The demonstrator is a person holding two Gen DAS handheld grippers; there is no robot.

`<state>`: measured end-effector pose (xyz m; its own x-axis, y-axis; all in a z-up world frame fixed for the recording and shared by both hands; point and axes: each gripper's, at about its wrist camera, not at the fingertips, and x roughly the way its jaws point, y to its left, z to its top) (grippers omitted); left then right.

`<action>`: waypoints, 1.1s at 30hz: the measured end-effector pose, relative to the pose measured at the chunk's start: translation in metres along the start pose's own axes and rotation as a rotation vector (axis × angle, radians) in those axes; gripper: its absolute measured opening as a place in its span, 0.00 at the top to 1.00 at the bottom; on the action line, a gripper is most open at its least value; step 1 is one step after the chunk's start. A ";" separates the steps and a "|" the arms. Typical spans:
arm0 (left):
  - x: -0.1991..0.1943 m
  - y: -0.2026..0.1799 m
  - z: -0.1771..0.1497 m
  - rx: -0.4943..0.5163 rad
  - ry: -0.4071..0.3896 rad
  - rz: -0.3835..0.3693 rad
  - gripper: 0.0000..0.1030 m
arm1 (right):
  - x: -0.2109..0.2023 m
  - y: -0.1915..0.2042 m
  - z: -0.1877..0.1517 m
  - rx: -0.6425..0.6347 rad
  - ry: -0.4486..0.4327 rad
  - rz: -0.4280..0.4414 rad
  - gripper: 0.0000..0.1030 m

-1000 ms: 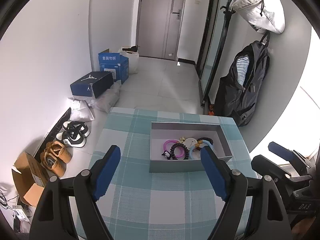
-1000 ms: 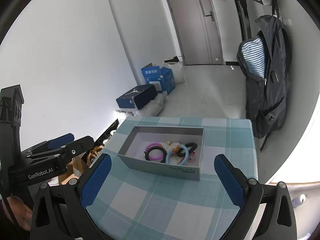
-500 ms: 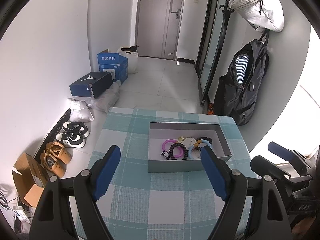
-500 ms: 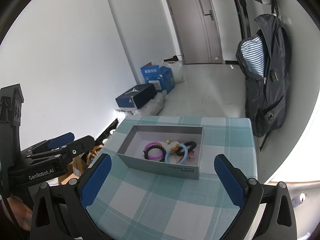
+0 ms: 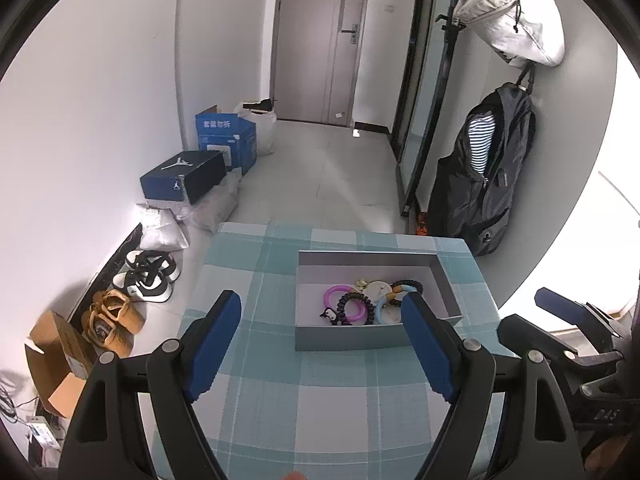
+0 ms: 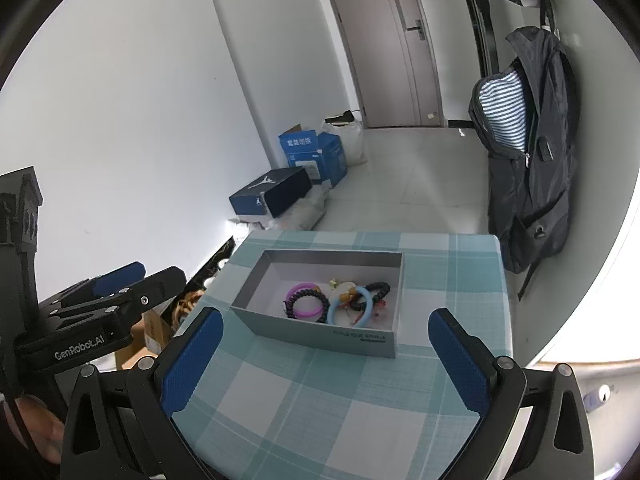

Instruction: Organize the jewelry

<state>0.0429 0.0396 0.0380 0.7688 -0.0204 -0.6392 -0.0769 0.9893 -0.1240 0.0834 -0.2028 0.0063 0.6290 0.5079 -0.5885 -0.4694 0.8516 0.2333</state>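
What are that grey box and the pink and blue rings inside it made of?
The box looks like matte grey cardboard: thin straight walls, printed lettering on its front. The pink ring and blue ring look like smooth plastic or silicone, evenly coloured with a slight sheen; which one is unclear.

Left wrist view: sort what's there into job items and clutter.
Job: grey box, pink ring, black coil band, blue ring.

Clutter: shoes, shoebox, backpack, white bag.
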 end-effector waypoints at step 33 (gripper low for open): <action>0.001 -0.006 -0.003 0.031 -0.022 0.004 0.23 | -0.002 -0.008 0.001 0.032 0.004 -0.019 0.00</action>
